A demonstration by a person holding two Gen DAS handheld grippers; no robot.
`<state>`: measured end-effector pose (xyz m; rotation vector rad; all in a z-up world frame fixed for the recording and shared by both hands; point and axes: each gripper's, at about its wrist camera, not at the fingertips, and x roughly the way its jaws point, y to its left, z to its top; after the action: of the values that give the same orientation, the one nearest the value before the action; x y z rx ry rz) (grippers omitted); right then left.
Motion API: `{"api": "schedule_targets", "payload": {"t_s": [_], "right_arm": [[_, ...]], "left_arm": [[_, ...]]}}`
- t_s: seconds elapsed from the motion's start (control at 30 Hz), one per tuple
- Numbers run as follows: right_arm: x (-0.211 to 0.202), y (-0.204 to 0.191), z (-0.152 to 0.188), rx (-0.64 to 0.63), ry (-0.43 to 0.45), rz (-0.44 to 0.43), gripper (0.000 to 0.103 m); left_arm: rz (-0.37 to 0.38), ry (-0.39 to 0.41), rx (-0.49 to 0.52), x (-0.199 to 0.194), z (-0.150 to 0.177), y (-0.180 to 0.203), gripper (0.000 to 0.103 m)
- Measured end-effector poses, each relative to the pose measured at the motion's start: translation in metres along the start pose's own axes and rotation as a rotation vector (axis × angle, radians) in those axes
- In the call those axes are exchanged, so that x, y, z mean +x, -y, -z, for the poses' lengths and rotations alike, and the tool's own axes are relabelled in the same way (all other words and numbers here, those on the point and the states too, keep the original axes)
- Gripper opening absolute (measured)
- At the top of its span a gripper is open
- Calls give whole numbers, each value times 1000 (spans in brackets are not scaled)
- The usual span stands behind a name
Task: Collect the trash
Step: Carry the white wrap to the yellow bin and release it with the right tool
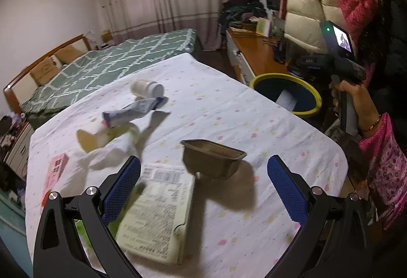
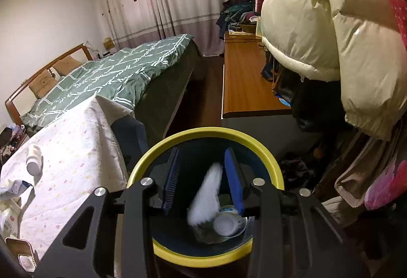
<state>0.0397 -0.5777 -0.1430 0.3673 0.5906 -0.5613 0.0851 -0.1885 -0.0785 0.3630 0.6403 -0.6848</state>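
While jaws gape, one bin (image 2: 203,134), two bottles.

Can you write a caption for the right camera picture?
Open right gripper above the yellow-rimmed bin, white trash dropping in.

Left wrist view: printed box (image 1: 162,212) at lower centre, text blurred, unreadable; left corner hidden behind the gripper finger (image 1: 122,186). Right wrist view: white paper (image 2: 206,196) in bin (image 2: 203,132) motion-blurred; tray (image 2: 23,252) cut off at lower left edge.
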Motion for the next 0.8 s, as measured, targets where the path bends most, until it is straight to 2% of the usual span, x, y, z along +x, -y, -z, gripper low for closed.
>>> {"api": "schedule_targets", "payload": {"t_s": [0.1, 0.33, 0.6, 0.8], "right_arm": [[-3, 2, 0, -3, 6, -12, 36], [-14, -5, 2, -20, 19, -35, 39], [-14, -11, 3, -30, 6, -54, 39], [-12, -12, 3, -29, -6, -65, 40]], "left_arm": [[51, -16, 19, 13, -3, 3, 98], [108, -71, 2, 44, -4, -7, 98], [102, -109, 47, 67, -4, -7, 98], [124, -136, 70, 80, -7, -5, 98]]}}
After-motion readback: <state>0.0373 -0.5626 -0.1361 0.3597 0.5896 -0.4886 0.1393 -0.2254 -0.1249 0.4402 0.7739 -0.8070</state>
